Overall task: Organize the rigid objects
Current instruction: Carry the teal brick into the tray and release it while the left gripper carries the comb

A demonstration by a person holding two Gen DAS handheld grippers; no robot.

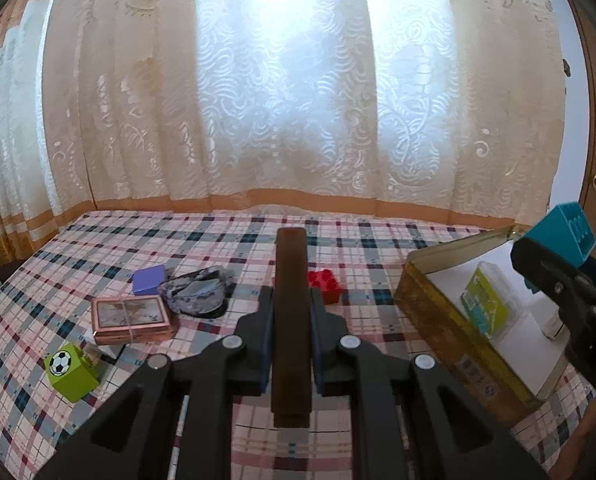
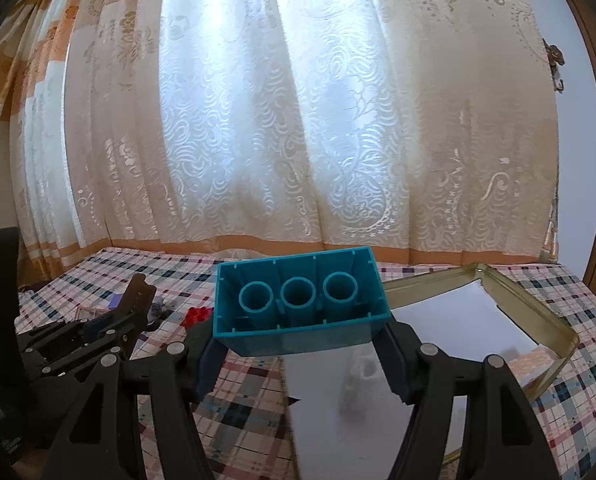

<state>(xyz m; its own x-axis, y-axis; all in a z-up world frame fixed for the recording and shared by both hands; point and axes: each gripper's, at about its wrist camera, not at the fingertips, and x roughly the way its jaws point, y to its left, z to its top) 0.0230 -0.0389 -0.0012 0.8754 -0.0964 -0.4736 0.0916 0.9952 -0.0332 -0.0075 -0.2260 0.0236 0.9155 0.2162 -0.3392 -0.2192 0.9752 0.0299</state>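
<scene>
Jaws of my left gripper (image 1: 291,320) clamp a long dark-brown wooden bar (image 1: 292,312) above the plaid tablecloth (image 1: 98,248); my right gripper (image 2: 299,344) pinches a teal plastic brick (image 2: 298,304), seemingly over the open gold tin (image 2: 553,344).

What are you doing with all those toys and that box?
A person is tidying toys with two hand-held grippers. The left gripper is clamped on a long brown wooden block, and the right gripper holds a teal building brick above the open gold tin. A red brick, a green soccer-ball block, a purple block and a framed picture lie on the plaid cloth.
</scene>
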